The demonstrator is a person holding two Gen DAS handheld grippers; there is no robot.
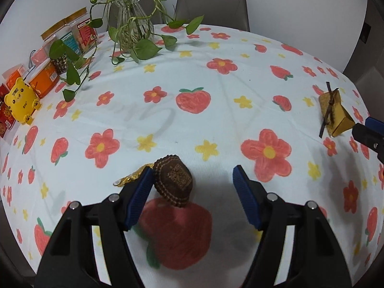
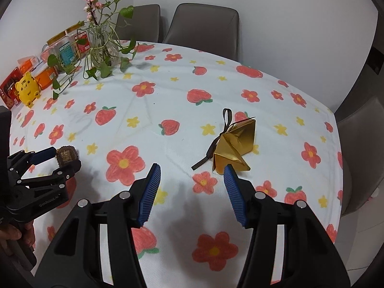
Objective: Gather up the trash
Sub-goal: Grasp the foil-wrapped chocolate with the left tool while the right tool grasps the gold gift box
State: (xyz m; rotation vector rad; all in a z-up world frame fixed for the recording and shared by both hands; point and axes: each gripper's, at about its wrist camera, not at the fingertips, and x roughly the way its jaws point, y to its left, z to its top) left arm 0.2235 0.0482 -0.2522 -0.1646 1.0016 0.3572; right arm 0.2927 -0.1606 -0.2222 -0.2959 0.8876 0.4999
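Note:
A brown pleated paper cup (image 1: pixel 173 183) lies on the flowered tablecloth (image 1: pixel 216 110) with a gold foil scrap (image 1: pixel 132 176) beside it. My left gripper (image 1: pixel 193 180) is open, low over the cloth, with the cup between its jaws against the left pad (image 1: pixel 140 198). It shows in the right wrist view (image 2: pixel 61 159) around the cup (image 2: pixel 66 154). A gold folded paper box with a dark ribbon (image 2: pixel 234 145) lies just ahead of my open right gripper (image 2: pixel 192 170), close to its right pad (image 2: pixel 234 192). The box shows at the right in the left wrist view (image 1: pixel 334 112).
A glass vase with trailing green vines (image 1: pixel 134 24) stands at the back left. Snack jars (image 1: pixel 69 36), orange boxes and a yellow tiger toy (image 1: pixel 21 102) line the left edge. Grey chairs (image 1: pixel 212 7) stand behind the table and at the right (image 2: pixel 360 153).

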